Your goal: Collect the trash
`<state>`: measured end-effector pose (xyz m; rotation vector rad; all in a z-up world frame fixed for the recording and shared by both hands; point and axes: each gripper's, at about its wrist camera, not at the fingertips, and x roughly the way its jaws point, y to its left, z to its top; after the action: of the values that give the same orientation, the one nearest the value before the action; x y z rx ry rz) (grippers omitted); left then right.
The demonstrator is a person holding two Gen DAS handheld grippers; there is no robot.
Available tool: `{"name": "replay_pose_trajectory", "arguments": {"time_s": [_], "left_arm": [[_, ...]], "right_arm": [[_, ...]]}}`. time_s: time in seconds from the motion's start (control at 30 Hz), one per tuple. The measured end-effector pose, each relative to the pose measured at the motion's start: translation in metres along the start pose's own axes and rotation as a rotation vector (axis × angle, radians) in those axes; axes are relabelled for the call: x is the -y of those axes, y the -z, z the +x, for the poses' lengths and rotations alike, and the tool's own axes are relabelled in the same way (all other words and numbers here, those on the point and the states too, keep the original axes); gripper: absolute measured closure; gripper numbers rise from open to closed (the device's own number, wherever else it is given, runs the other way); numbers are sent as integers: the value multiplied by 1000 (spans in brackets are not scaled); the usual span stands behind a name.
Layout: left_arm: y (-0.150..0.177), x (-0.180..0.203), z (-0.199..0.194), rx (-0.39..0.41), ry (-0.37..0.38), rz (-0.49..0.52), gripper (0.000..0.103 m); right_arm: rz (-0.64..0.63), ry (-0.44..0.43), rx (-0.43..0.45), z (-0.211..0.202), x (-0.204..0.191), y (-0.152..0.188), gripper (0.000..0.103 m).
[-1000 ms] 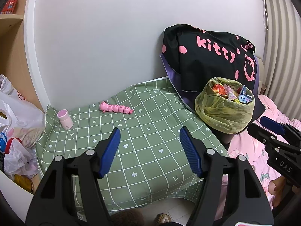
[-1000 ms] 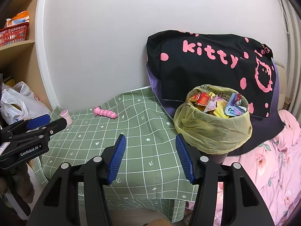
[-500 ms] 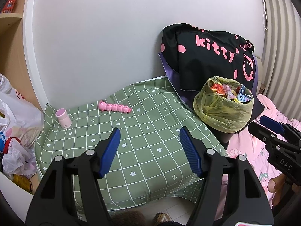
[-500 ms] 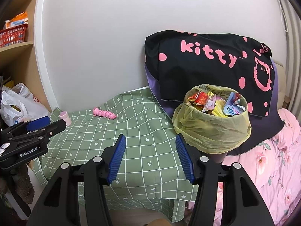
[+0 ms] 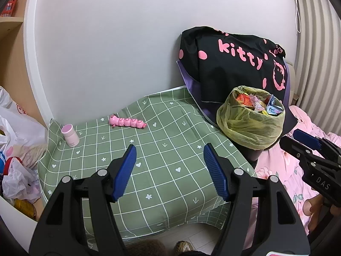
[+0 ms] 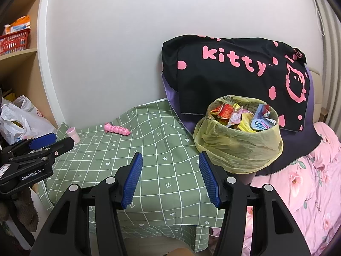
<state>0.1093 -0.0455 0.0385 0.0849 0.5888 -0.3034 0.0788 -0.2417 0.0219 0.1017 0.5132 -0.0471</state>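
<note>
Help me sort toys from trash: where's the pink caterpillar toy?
Caterpillar toy lies at the tablecloth's far edge by the wall, right of the pink cup.

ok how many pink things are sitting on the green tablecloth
2: a pink caterpillar toy near the wall, and a small pink bottle at the cloth's back left corner. Nothing seems hidden.

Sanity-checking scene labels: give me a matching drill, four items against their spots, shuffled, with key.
Items:
1. pink caterpillar toy
2. small pink bottle
3. yellow-green trash bag
4. black kitty pillow

Places:
A. leaning against the wall, behind the bin
B. lining the bin at the table's right edge, full of wrappers
C. far left corner of the green tablecloth
D. lying near the wall, mid-cloth

Pairs: 1-D, 2-C, 3-B, 4-A
</note>
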Motion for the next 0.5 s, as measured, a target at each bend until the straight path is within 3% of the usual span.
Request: {"name": "replay_pose_trajectory", "arguments": {"time_s": [0.5], "left_arm": [[1,1,0,-3,0,-2,41]], "right_arm": [[-3,2,0,1,0,-1,51]]}}
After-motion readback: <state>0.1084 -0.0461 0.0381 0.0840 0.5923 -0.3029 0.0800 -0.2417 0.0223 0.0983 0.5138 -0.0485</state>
